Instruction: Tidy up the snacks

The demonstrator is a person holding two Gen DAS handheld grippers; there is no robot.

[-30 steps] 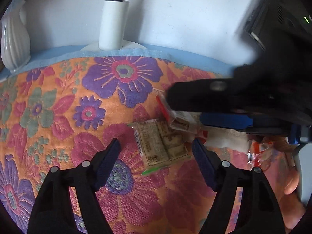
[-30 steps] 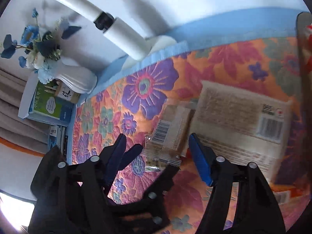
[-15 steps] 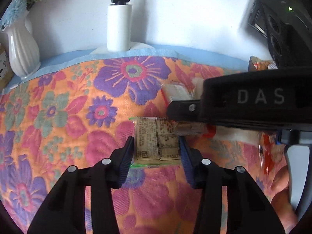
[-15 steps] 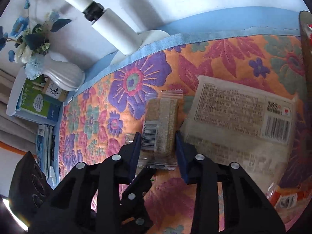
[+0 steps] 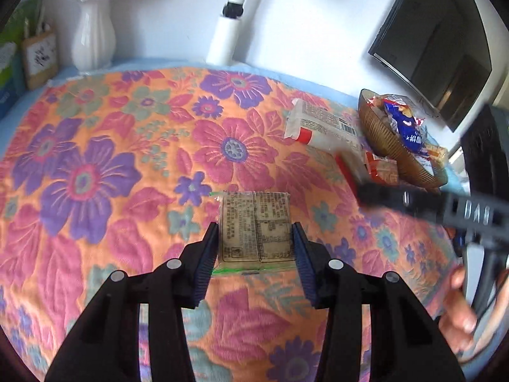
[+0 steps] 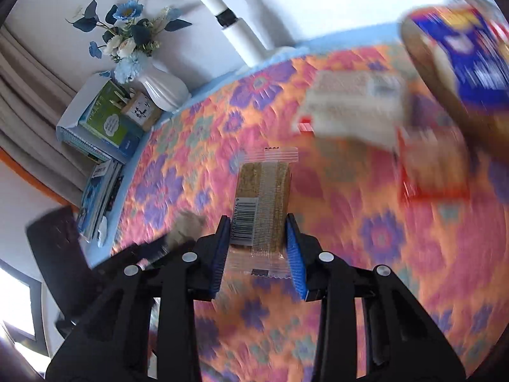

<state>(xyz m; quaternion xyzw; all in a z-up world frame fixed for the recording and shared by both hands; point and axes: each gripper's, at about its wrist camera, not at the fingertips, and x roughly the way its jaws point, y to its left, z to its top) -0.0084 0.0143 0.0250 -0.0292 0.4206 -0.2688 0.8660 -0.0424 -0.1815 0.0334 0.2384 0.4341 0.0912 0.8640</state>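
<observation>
Both tools are loaded! The left tool [image 5: 254,248] is clamped on a flat cracker pack [image 5: 256,226], label side up, held over the flowered table [image 5: 95,165]. The right tool [image 6: 258,246] pinches a slim clear-wrapped bar [image 6: 262,205] by its barcode end, also above the cloth. Off to the right sits the brown bowl [image 5: 386,141] with snacks in it, a white packet [image 5: 321,125] just beside it.

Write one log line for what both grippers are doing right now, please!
left gripper: shut on green-edged snack pack | right gripper: shut on clear-wrapped snack bar | brown bowl: holds other snacks
</observation>
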